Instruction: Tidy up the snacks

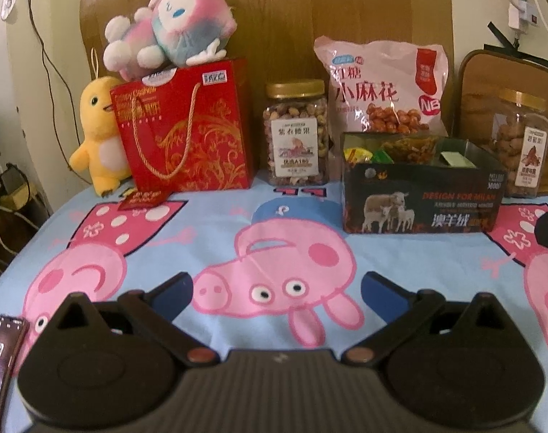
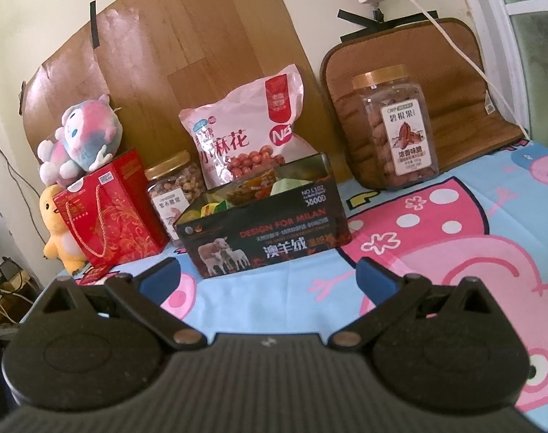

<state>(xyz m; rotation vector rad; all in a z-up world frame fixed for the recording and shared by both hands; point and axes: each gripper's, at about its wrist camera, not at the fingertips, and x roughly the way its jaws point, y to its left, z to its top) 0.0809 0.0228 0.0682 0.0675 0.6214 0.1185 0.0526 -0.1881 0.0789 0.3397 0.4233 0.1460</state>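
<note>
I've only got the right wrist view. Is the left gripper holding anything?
Observer: No. The left gripper is open, with nothing between its fingers, over the cloth.
Operator: Anything near it that I can't see?
Observer: A phone lies on the cloth at its left, screen lit.
</note>
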